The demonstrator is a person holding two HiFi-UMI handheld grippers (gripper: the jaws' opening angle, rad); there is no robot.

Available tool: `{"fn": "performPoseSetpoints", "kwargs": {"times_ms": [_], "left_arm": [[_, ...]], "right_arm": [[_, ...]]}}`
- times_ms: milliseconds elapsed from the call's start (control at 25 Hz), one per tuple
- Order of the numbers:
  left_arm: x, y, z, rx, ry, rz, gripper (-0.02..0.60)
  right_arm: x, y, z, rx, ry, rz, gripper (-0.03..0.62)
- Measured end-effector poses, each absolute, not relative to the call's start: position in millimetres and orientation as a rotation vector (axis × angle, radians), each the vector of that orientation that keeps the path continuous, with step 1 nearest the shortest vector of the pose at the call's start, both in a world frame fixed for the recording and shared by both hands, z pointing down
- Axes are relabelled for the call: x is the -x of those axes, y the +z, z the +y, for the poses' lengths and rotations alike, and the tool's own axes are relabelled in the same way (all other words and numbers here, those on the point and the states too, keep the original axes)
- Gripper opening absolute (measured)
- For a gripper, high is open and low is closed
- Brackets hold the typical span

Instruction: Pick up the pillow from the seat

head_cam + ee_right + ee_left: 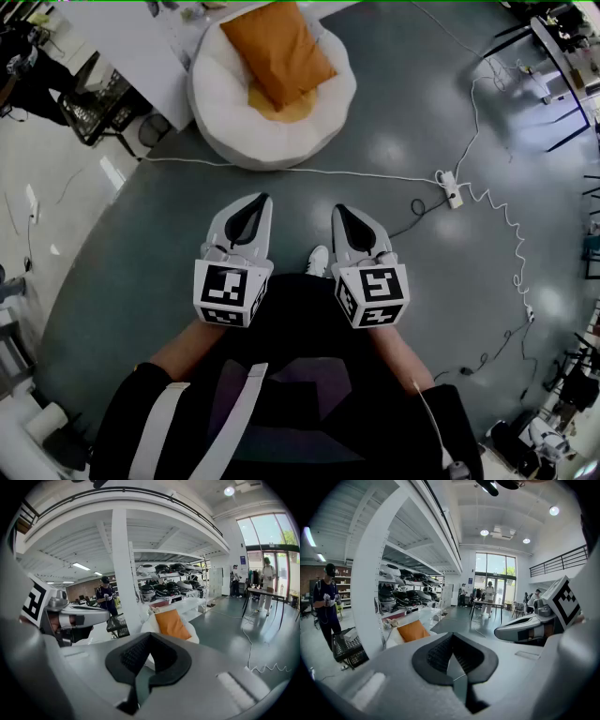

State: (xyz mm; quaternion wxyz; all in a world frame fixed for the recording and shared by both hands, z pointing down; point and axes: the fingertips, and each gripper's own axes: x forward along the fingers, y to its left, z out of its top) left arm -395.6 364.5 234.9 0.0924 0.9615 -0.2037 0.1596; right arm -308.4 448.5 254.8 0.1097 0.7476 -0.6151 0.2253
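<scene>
Orange pillow leans in the white round seat at upper centre, while both closed, empty grippers, left gripper and right gripper, wait mid-frame, likely before approaching.

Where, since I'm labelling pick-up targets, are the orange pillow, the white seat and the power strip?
orange pillow (279, 52): head view, middle of its top face.
white seat (272, 147): head view, bare front rim.
power strip (453, 191): head view, middle of its white body.
</scene>
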Motion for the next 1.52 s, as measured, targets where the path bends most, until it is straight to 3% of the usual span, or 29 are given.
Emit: {"fn": "performPoseSetpoints", "kwargs": {"times_ms": [600,1520], "left_arm": [[377.4,232.5,376.7,-2.864,0.462,-0.583,0.005],[291.8,230.5,451.5,-2.894,0.492,-0.586,0.005]], "right_arm": [[292.3,249.7,460.1,-2.225,0.667,-1.829,0.002],[205.8,252.9,532.0,-2.300,0.669,-1.872,0.003]]}}
